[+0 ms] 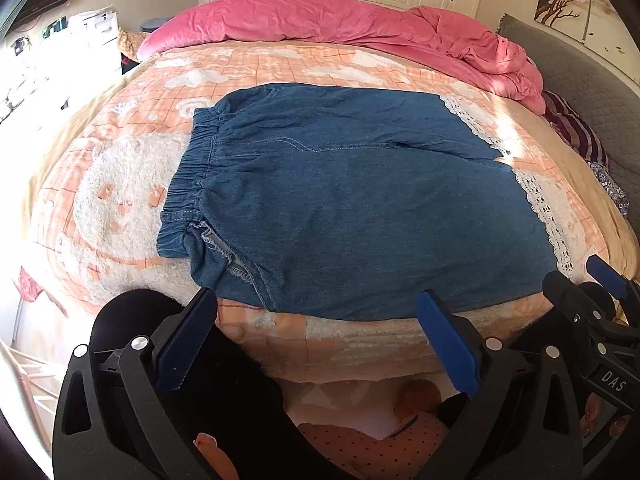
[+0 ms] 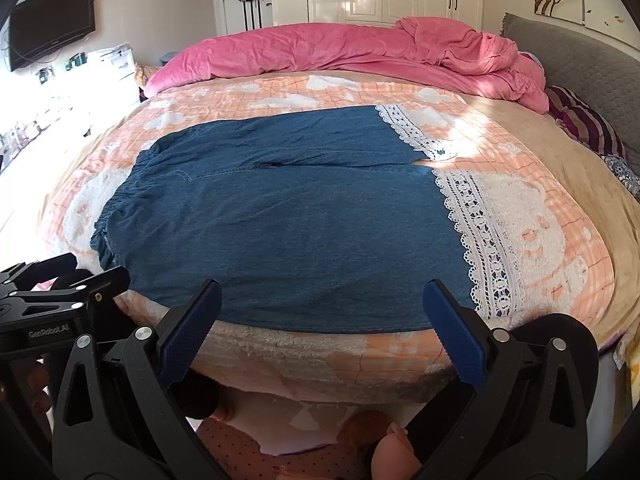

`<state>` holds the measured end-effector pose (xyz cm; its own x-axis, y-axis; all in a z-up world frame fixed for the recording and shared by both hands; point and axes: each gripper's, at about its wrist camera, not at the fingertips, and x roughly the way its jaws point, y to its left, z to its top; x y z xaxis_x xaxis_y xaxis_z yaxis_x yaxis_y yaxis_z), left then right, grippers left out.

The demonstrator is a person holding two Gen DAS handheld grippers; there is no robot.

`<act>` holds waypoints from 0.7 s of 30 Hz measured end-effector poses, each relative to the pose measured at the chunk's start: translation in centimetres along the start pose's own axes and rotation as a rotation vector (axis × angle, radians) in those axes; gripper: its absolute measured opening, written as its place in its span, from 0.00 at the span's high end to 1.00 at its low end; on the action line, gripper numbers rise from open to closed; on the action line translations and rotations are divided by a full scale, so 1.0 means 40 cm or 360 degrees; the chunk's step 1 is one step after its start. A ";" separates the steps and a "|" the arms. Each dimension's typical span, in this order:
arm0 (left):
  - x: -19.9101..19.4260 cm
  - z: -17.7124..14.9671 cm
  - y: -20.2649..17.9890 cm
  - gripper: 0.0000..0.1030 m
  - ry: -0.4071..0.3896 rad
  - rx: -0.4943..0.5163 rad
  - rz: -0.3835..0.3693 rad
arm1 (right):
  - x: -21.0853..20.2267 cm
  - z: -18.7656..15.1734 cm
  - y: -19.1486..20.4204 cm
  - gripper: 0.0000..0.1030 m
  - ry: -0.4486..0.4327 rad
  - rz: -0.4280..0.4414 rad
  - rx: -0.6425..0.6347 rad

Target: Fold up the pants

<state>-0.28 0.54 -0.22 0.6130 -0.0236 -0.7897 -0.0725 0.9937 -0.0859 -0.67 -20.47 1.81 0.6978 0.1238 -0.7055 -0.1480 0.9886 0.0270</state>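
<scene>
The pants (image 1: 352,200) lie flat on the bed (image 1: 120,200) (waistband left), quilt (image 1: 320,20) behind them.

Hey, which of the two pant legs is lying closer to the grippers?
The wider-looking leg along the near edge of the bed, just beyond both sets of open jaws. The other leg lies past the centre seam, toward the pink blanket.

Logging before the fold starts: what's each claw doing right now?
Left claw: open, empty, short of the blue denim pants.
Right claw: open, empty.

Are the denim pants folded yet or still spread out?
Spread flat: the denim pants show both legs side by side, lace hems uncovered.
</scene>
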 end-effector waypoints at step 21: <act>-0.020 -0.012 -0.005 0.04 -0.0020 -0.0017 0.0024 | 0.003 -0.004 0.006 0.08 0.0017 0.0013 -0.0017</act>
<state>-1.14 0.31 0.16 0.6219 -0.0071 -0.7831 -0.0900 0.9927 -0.0805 -0.73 -20.23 1.61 0.6889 0.1311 -0.7129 -0.1613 0.9866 0.0255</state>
